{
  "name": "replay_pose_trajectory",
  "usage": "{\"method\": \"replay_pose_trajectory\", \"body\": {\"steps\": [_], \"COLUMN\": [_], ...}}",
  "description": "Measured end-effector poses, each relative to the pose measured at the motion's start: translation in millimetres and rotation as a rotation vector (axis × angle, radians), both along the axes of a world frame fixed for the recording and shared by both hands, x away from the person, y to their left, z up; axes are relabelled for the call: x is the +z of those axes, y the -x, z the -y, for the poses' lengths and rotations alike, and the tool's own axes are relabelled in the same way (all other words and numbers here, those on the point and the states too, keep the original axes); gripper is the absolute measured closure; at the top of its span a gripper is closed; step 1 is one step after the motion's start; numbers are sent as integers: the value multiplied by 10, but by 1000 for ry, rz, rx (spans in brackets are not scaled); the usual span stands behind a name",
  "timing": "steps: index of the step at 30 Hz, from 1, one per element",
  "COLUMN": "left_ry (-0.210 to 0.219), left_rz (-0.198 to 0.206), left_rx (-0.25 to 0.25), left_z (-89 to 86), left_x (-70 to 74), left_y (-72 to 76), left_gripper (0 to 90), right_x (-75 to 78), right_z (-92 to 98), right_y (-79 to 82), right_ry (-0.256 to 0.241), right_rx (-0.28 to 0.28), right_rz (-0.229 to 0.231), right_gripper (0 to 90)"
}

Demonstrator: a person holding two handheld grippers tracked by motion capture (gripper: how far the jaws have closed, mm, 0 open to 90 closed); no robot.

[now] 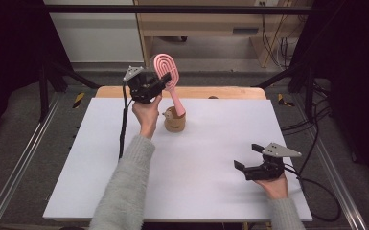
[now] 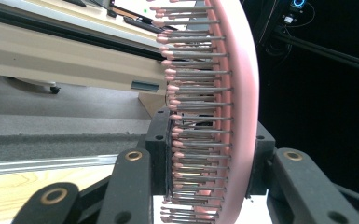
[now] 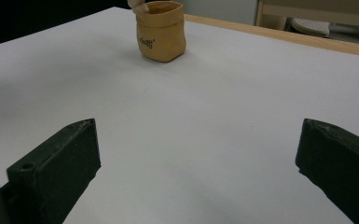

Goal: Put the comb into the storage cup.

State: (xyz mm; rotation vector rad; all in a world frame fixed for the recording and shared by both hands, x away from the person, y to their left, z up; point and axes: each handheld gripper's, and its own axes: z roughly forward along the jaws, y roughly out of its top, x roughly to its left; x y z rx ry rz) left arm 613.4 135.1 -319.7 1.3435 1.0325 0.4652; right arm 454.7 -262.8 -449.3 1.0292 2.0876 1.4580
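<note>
The left claw (image 1: 165, 82) is clamped on a pink hairbrush (image 1: 168, 76), gripping its oval head from both sides. In the left gripper view the two black jaws press against the brush head (image 2: 242, 116), one on the bristle side and one on the smooth pink back, with the rows of grey pink-tipped bristles (image 2: 191, 93) running up between and beyond the jaws. Seen from the high view, the claw is lifted well above the table (image 1: 100, 163), and the brush stands nearly upright, tilted slightly: its head is level with the claw, and its handle runs down and away from the claw into a small tan pot (image 1: 175, 122) that sits on the table just below and beside the claw. A small pale thing at the pot's rim is too small to make out. The left hand (image 1: 146, 112) is raised, palm side toward the pot.

The right claw (image 1: 247, 157) rests low near the table's near edge, well apart from the pot and the brush, held by the right hand (image 1: 274, 186). Its jaws stand wide apart with nothing between them; in the right gripper view, bare white table lies between the two jaws, and the tan pot (image 3: 161, 30) stands far ahead of that claw, a little toward its left jaw.
</note>
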Motion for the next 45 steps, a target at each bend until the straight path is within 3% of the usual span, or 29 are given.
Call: {"method": "replay_pose_trajectory", "body": {"steps": [30,45], "left_ry": [-51,-39], "left_rz": [-26,-57], "left_rx": [37,42], "left_z": [52,24], "left_x": [-187,-356], "left_y": [-203,-243], "left_gripper": [627,627], "right_x": [-7,-9], "right_z": [-6,-10], "right_y": [-2,-3], "right_ry": [4,5], "right_rx": [2,3], "right_rz": [-4,-7], "right_gripper": [2,2]}}
